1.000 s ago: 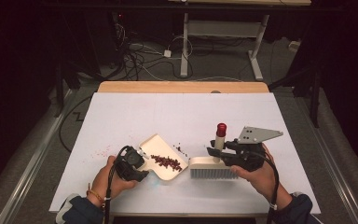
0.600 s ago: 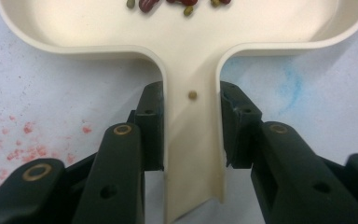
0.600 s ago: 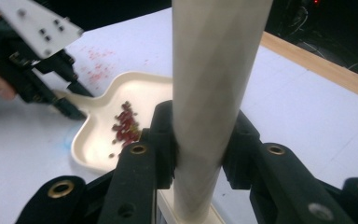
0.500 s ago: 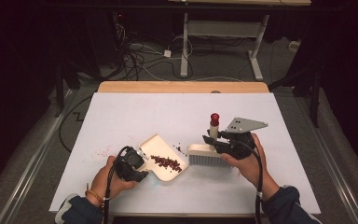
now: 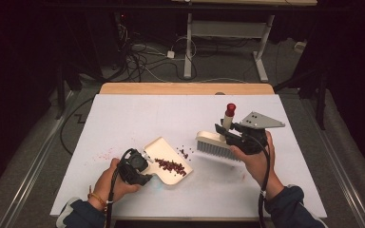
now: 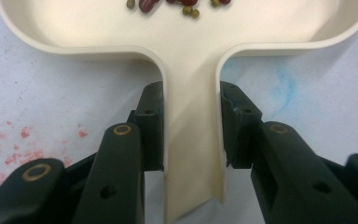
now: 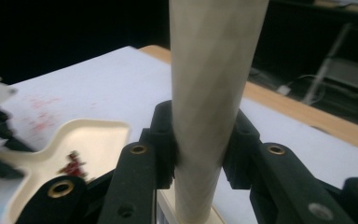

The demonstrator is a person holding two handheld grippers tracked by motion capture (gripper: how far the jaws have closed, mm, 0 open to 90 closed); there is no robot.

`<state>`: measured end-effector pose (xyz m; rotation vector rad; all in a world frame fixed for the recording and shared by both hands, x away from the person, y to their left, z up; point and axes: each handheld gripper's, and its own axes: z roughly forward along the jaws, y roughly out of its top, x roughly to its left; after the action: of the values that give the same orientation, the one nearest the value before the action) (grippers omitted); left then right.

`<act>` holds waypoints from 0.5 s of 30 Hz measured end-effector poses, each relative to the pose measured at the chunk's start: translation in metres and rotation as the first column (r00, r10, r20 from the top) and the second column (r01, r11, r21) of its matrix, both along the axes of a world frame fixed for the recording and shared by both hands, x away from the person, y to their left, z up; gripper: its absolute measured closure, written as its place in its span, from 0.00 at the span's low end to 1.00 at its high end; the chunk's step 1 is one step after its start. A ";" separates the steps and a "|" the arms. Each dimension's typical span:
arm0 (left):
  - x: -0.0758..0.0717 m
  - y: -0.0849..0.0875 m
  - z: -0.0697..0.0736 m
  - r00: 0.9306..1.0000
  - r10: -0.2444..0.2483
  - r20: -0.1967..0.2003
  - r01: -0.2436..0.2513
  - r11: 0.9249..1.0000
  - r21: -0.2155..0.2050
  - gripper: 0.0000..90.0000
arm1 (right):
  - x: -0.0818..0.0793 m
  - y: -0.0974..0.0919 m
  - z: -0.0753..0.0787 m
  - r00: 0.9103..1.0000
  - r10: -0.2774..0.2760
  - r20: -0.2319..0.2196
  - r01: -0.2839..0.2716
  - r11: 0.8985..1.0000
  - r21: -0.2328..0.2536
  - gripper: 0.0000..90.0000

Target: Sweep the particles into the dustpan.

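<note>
The brush (image 5: 217, 144) has been lifted off the table, clamped by the right gripper (image 5: 237, 135) just right of the dustpan (image 5: 164, 152); the dustpan's handle is clamped by the left gripper (image 5: 142, 164), 1 sweep apparently finished.

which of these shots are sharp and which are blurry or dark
High view: table evenly lit, surroundings nearly black. Left gripper view: sharp, the dustpan and beans crisp. Right gripper view: the brush handle close and soft, the dustpan at left smeared, background dim.
</note>
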<state>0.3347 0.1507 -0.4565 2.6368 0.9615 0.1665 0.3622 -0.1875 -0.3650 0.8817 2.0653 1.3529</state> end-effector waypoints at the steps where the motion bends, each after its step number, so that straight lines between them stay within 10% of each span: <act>1: 0.000 -0.001 0.000 1.000 0.000 -0.002 0.000 1.000 0.002 0.71 | 0.001 0.000 -0.003 1.000 -0.029 0.009 0.029 1.000 0.002 0.78; 7: 0.001 -0.006 0.002 1.000 0.002 -0.015 -0.002 1.000 0.021 0.71 | 0.014 0.015 -0.031 0.982 -0.181 0.060 0.182 0.983 -0.008 0.78; 11: 0.001 -0.004 0.005 0.999 0.010 -0.038 -0.009 1.000 0.018 0.71 | 0.017 0.027 -0.036 0.966 -0.227 0.126 0.225 0.974 0.027 0.78; 15: 0.002 -0.002 0.002 0.998 0.005 -0.055 -0.005 1.000 0.013 0.71 | 0.022 0.042 -0.041 0.969 -0.211 0.129 0.211 0.977 0.012 0.78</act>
<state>0.3369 0.1491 -0.4547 2.6634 0.9882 0.1016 0.3844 -0.1454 -0.4058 0.9567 1.8178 1.2591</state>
